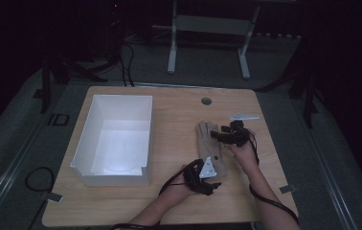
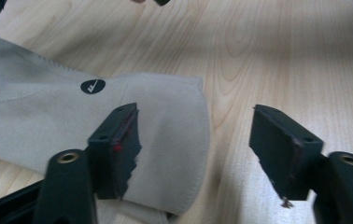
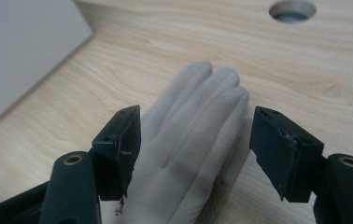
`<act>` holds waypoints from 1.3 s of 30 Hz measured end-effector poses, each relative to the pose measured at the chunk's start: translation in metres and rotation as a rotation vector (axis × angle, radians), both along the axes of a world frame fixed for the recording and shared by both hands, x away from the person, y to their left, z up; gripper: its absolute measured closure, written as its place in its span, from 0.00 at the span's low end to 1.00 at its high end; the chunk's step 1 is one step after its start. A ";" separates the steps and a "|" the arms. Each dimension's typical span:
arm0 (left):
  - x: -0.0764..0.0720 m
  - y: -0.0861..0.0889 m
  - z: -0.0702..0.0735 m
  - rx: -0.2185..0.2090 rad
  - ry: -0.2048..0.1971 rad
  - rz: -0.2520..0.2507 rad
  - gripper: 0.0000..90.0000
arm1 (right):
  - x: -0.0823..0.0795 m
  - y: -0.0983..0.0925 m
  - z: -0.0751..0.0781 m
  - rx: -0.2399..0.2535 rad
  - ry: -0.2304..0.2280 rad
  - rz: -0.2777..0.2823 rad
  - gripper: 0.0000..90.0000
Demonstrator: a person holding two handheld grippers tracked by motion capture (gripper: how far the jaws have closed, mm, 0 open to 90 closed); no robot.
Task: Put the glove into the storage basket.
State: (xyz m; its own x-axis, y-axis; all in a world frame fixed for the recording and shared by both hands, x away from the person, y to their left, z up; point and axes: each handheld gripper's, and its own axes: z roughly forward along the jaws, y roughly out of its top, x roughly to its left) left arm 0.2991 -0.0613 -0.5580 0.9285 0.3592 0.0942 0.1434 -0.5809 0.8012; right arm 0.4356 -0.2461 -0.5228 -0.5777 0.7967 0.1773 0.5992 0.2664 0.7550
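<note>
- Near table edge: left gripper (image 1: 207,176) low over cuff end of flat pale-beige fabric glove (image 1: 211,148); jaws part-open, one on the cloth, the other over bare wood, cuff hem (image 2: 198,140) between them, not pinched.
- Just beyond: right gripper (image 1: 227,136) at glove's finger end; jaws spread astride the four cloth fingers (image 3: 198,121), pads apparently clear of the fabric, though dim light left contact hard to judge.
- Glove itself: lying flat on light wooden table (image 1: 179,120), right of centre, cuff toward the person, fingertips pointing away, small round black logo patch (image 2: 93,86) near the cuff.
- Step in hand, judged: taking hold at both ends, grasp not yet made.
- Next move, judged: closing each pair of jaws on cloth, then lifting both ends together and carrying leftward to open white rectangular box (image 1: 114,139).
- Edges and room: bare wood between glove and box, box well apart to the left, its near wall notched low; small white flat strip (image 1: 244,116) just past the right gripper; round cable hole (image 1: 206,101) farther back; table's right edge near enough to call for care.
</note>
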 end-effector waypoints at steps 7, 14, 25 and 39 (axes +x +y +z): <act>0.011 0.003 -0.008 0.063 0.053 -0.014 0.46 | 0.019 0.006 -0.025 0.002 0.111 0.001 0.36; 0.015 0.005 -0.011 0.076 0.046 -0.017 0.46 | 0.020 0.009 -0.033 0.001 0.126 0.030 0.50; 0.016 0.007 -0.013 0.093 -0.007 0.003 0.59 | 0.017 0.009 -0.030 -0.001 0.134 0.040 0.72; 0.036 0.018 -0.006 -0.005 0.184 0.076 0.90 | 0.012 0.014 -0.021 0.013 0.107 0.031 0.80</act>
